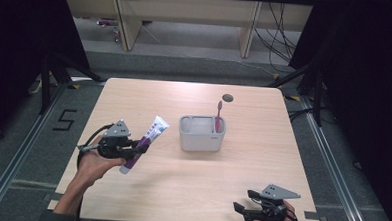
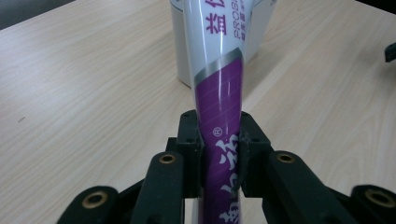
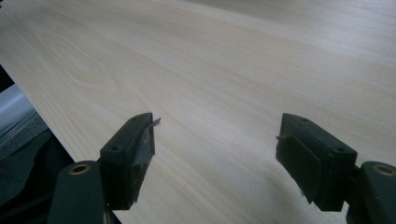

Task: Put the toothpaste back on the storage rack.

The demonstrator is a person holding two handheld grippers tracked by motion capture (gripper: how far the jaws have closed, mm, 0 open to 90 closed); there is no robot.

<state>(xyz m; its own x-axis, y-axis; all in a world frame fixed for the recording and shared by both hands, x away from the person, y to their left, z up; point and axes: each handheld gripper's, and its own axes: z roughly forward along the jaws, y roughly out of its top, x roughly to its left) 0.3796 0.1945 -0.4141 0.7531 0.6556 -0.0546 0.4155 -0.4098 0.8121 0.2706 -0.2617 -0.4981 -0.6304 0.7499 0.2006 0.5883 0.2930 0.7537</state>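
Toothpaste tube (image 1: 145, 144), purple and white, was held clamped between the jaws of the left gripper (image 1: 138, 149) above the left part of the wooden table (image 1: 190, 190), tilted with its upper end leaning toward the grey holder (image 1: 201, 139). A pink toothbrush (image 1: 218, 115) was seen standing upright in the holder's right compartment. The right gripper (image 1: 243, 211) was kept near the table's front right edge, its jaws spread wide with nothing between them
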